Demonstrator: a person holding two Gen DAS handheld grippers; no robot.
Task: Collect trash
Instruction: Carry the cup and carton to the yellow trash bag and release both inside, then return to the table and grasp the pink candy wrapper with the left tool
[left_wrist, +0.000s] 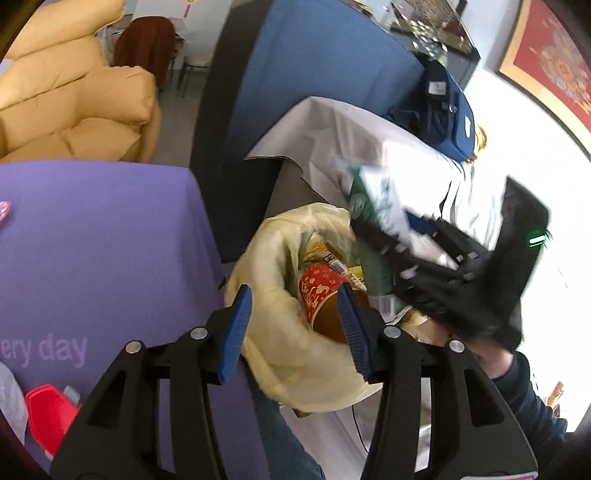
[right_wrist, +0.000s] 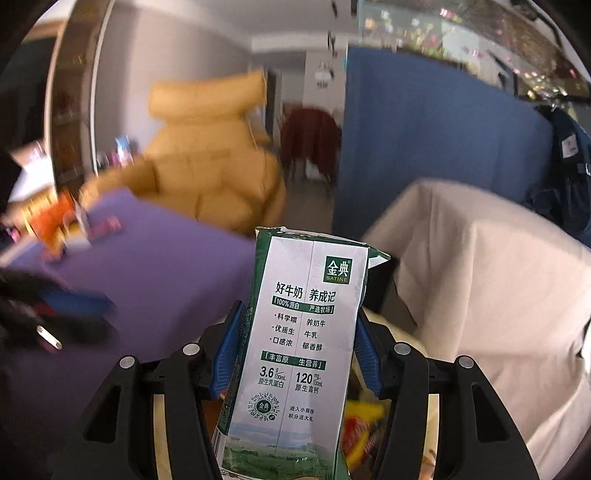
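Observation:
A yellow trash bag hangs open beside the purple table, holding a red-labelled cup and other wrappers. My left gripper hovers just above the bag's near rim, open, with nothing pressed between its blue pads. My right gripper is shut on a green-and-white milk carton, which stands upright between its pads. In the left wrist view the same carton and the right gripper sit over the bag's far right side. The left gripper shows as a blur at the left edge of the right wrist view.
The purple table lies left of the bag, with a red object at its near corner and blurred packets farther along. A white-draped piece, a blue partition and a yellow armchair stand behind. A dark sleeve holds the right gripper.

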